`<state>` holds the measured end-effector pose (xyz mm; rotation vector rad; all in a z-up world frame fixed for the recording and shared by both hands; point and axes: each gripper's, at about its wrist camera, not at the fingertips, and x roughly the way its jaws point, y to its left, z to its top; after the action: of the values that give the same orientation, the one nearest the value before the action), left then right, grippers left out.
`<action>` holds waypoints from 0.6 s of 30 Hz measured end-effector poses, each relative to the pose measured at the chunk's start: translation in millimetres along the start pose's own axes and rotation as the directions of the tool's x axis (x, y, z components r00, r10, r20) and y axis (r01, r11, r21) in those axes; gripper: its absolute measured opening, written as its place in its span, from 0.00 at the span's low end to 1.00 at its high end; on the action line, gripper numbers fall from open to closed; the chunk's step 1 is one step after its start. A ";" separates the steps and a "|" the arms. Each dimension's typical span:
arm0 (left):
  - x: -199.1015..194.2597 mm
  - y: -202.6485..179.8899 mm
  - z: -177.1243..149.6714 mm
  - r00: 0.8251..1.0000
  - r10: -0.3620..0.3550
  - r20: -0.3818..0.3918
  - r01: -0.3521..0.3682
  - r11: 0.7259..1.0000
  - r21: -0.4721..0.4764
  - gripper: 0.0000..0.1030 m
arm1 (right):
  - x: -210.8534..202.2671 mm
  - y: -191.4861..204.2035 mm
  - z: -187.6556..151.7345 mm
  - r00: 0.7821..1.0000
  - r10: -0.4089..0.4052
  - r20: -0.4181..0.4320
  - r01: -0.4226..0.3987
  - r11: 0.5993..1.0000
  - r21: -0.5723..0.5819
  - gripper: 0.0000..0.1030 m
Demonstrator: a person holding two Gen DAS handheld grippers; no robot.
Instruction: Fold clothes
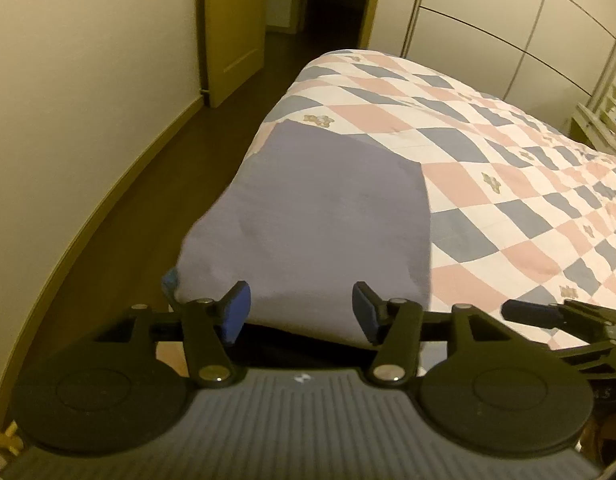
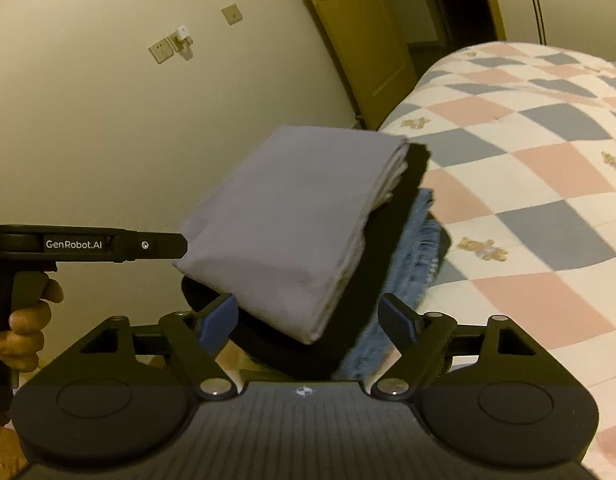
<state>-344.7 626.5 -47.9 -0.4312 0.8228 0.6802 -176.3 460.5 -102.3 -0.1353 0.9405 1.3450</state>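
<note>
Folded grey garment (image 2: 296, 220) lies flat and smooth atop a stack at the edge of the checked quilt (image 2: 527, 168); left gripper (image 1: 302, 312) and right gripper (image 2: 308, 322) both have fingers spread, pinching nothing; only the right wrist view reveals a black layer (image 2: 391, 232), blue fringed cloth (image 2: 415, 256) and a hand (image 2: 24, 320) beneath.

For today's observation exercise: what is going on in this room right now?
A person holds a gripper in each hand at the corner of a bed with a checked quilt. A folded grey garment tops a stack over a black garment and a blue one. The left gripper and right gripper are both open, holding nothing.
</note>
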 end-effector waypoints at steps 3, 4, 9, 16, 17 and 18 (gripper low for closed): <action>-7.0 -21.9 1.5 1.000 0.025 0.016 -0.024 0.999 -0.025 0.58 | -18.5 -17.5 3.5 1.000 0.001 0.009 -0.001 1.000 -0.006 0.88; -10.1 -29.4 1.5 0.999 0.036 0.022 -0.035 0.999 -0.036 0.60 | -23.9 -24.9 5.8 1.000 0.002 0.008 -0.002 1.000 -0.001 0.91; -29.5 -64.8 -4.3 0.994 0.103 0.046 -0.098 0.990 -0.105 0.67 | -44.1 -47.6 14.1 0.999 0.000 -0.033 -0.002 0.999 -0.055 0.98; -65.5 -108.8 -41.9 0.965 0.251 0.075 -0.229 0.947 -0.227 0.93 | -67.5 -67.5 16.6 0.994 -0.009 -0.106 -0.007 0.988 -0.152 0.98; -69.2 -113.7 -48.6 0.957 0.280 0.068 -0.257 0.936 -0.240 0.94 | -68.6 -68.3 15.6 0.994 -0.011 -0.113 -0.009 0.984 -0.176 0.98; -72.6 -118.0 -55.4 0.950 0.307 0.059 -0.283 0.925 -0.253 0.96 | -69.1 -68.6 14.5 0.993 -0.013 -0.117 -0.011 0.980 -0.197 0.98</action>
<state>-326.8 482.2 -14.2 -0.4938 0.7202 1.0829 -105.0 397.3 -77.5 -0.3705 0.9038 1.4404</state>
